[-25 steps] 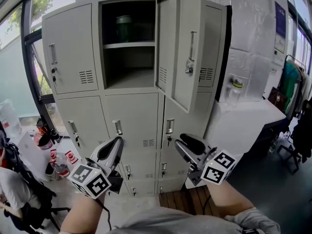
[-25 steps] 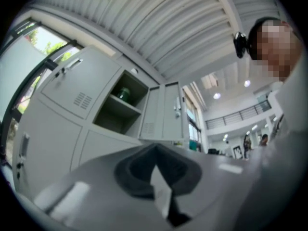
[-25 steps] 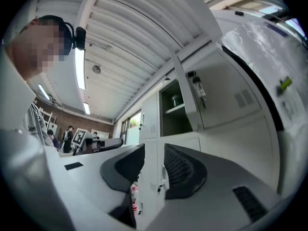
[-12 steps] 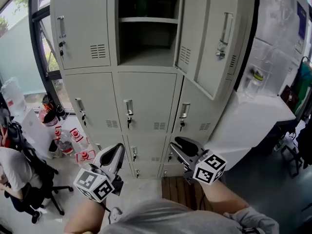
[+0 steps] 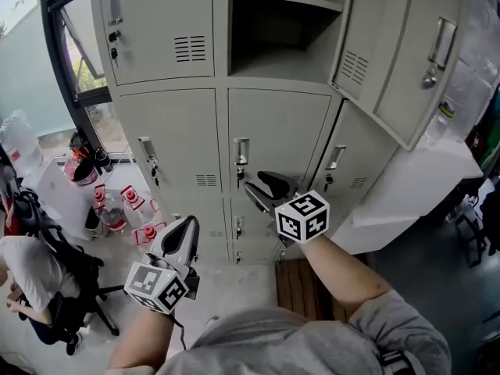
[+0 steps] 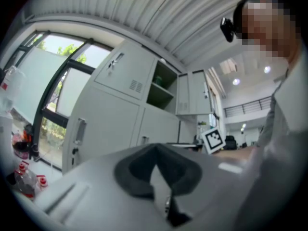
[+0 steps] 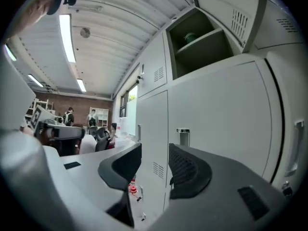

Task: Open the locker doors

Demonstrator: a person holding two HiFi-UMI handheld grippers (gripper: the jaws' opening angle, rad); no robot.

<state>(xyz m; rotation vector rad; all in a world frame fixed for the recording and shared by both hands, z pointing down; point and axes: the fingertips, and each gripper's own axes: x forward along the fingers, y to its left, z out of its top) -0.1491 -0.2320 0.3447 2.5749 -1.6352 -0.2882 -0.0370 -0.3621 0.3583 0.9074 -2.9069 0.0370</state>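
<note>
Two open doors (image 5: 355,53); shut door (image 5: 277,131) below

grey locker doors (image 5: 415,62), upper two open

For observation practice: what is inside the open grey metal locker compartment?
A grey shelf splits the open locker compartment; below it looks bare. A greenish container stands on the shelf, its base hidden.

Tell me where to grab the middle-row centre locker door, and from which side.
Grip its upright metal handle near the door's left edge. Come straight from the front with the right tongs, whose jaws have just been opening with nothing between them, and close across the handle's narrow width. The open upper doors swing rightward, so hinges are likely on the right.
</note>
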